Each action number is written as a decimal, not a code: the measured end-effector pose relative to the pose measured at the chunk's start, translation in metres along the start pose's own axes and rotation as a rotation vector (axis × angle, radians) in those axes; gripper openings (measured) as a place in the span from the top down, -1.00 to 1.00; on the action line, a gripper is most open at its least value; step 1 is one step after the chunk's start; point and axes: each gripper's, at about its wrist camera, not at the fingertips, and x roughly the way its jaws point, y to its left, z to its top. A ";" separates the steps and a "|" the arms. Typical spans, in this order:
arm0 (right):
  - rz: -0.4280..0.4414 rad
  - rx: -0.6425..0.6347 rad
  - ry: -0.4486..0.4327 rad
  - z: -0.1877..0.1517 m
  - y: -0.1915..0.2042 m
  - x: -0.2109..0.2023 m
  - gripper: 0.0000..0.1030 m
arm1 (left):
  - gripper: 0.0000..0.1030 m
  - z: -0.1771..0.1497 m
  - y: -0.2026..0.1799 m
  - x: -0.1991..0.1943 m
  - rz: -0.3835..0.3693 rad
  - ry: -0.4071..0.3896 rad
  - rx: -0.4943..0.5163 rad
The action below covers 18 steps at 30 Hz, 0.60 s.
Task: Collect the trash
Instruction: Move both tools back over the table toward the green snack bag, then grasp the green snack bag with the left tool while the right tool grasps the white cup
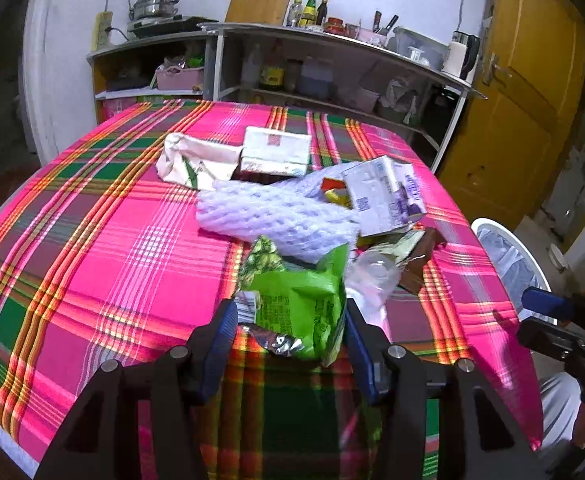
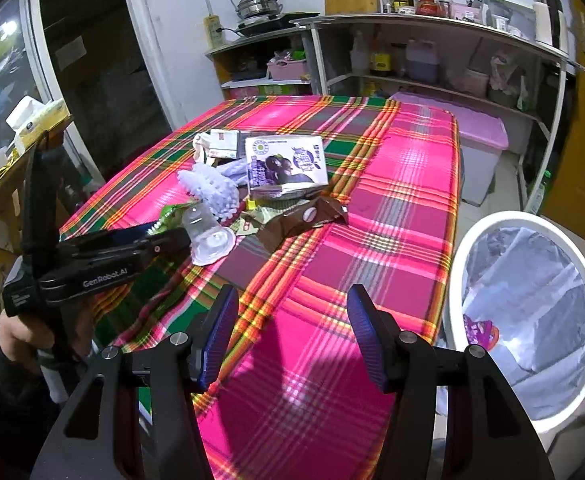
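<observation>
Now I close my left gripper's (image 1: 290, 320) open fingers squarely around the green wrapper (image 1: 300, 300) between them, right gripper (image 2: 292, 332) spread idle.

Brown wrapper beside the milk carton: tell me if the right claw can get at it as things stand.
Probably yes. The right claw is open over bare tablecloth, and the brown wrapper lies ahead with its near side uncovered. The clear cup sits to its left, off that path.
</observation>
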 end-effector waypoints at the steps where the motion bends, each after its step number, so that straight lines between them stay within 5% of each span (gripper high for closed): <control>1: 0.002 -0.002 0.002 0.001 0.001 0.001 -0.11 | -0.01 -0.001 0.003 0.001 0.001 0.003 -0.009; 4: 0.010 -0.011 0.005 0.005 0.007 0.006 -0.11 | 0.04 -0.002 0.010 0.003 0.000 0.003 -0.024; 7: 0.019 -0.026 0.004 0.010 0.014 0.010 -0.11 | 0.37 -0.003 0.014 0.002 0.000 -0.004 -0.024; 18: 0.058 -0.069 0.024 0.025 0.042 0.035 -0.11 | 0.49 -0.006 0.025 -0.013 0.022 -0.050 -0.022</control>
